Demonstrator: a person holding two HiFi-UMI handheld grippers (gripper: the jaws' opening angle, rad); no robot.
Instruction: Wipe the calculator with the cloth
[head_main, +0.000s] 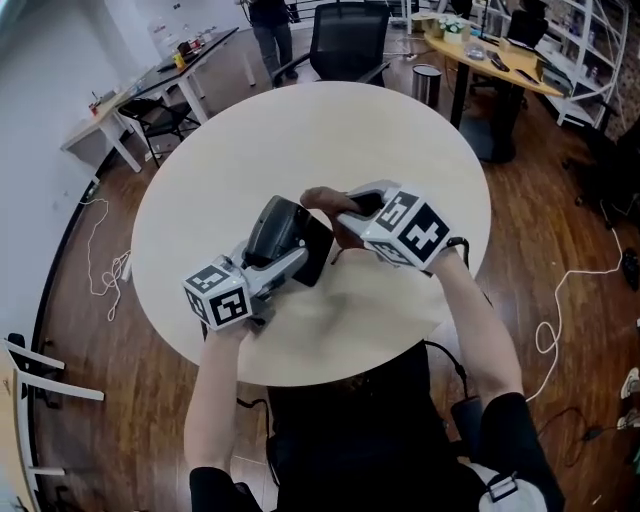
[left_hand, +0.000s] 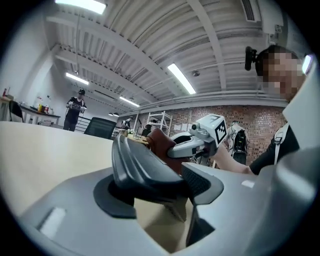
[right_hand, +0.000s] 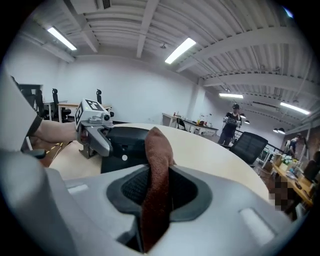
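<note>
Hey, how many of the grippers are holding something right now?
2. The left gripper is closed on the dark calculator above the round table; the right gripper pinches the brown cloth, close beside the calculator.

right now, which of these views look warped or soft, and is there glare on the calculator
Head view: sharp and evenly lit, with a dull sheen on the calculator and soft shadows on the table. Left gripper view: strong fisheye bend, dark corners, the calculator close and soft. Right gripper view: same bend, the cloth slightly soft, the room behind clearer.
</note>
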